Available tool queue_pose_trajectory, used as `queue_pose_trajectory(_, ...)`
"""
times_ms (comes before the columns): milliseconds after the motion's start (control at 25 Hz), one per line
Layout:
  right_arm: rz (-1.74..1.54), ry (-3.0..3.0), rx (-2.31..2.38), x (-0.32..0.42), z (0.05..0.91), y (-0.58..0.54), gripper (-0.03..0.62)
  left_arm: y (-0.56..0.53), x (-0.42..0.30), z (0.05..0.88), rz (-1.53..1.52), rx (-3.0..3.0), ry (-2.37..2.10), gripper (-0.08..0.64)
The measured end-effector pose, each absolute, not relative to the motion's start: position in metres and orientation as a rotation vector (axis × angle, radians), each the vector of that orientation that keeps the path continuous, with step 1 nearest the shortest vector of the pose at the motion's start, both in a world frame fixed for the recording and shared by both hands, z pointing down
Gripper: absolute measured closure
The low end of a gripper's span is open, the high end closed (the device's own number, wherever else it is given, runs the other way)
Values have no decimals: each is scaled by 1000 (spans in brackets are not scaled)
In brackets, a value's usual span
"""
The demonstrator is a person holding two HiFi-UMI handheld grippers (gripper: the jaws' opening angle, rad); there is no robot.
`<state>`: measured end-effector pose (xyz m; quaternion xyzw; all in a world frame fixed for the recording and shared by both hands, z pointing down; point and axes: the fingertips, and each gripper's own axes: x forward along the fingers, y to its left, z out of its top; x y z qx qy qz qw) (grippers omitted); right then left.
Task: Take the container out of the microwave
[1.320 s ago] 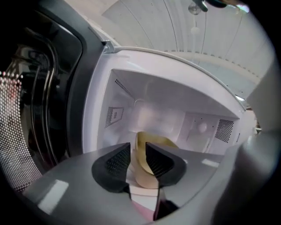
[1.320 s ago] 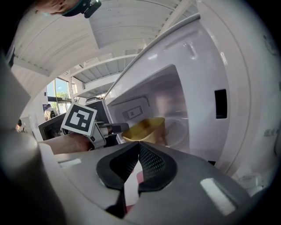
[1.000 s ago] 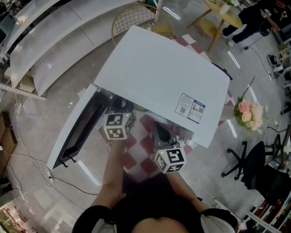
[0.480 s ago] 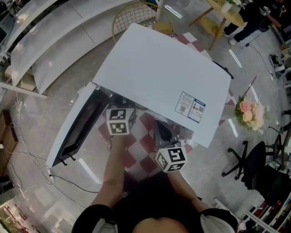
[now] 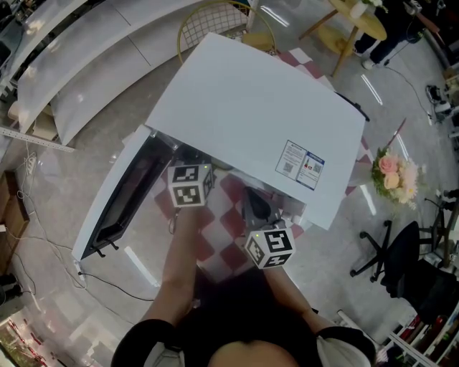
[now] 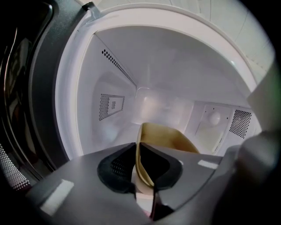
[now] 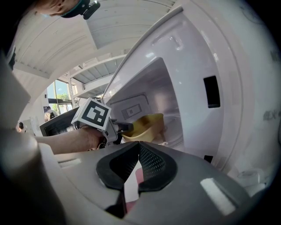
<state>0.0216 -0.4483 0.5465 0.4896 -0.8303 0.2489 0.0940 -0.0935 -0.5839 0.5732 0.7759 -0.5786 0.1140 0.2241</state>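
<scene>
A white microwave (image 5: 251,122) stands with its door (image 5: 122,201) swung open to the left. Inside the cavity (image 6: 149,88) sits a tan container (image 6: 164,138), also seen in the right gripper view (image 7: 147,125). My left gripper (image 6: 137,147) reaches into the cavity; its jaws have just been closing and are now shut on the container's near wall, which runs between them. My right gripper (image 7: 140,144) hangs in front of the microwave, to the right of the left one, shut with nothing in it. In the head view the microwave's top hides the container.
The microwave stands on a red-and-white checked cloth (image 5: 215,247). A cable (image 5: 43,251) lies on the floor to the left. Flowers (image 5: 391,175) and an office chair (image 5: 394,258) are on the right, and a round wooden table (image 5: 351,21) stands at the back.
My left gripper has moved a little further in toward the microwave cavity. The right gripper has kept still.
</scene>
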Motion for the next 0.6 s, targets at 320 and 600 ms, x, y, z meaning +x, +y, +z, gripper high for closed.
queue_pose_trajectory(320, 743, -2460, 1460, 23, 546, -449, 591, -582, -97, 573, 304, 2118, -1596, 528)
queue_pose_trajectory(600, 744, -2461, 1460, 22, 547, -448, 592, -576, -100, 573, 282, 2103, -1596, 532)
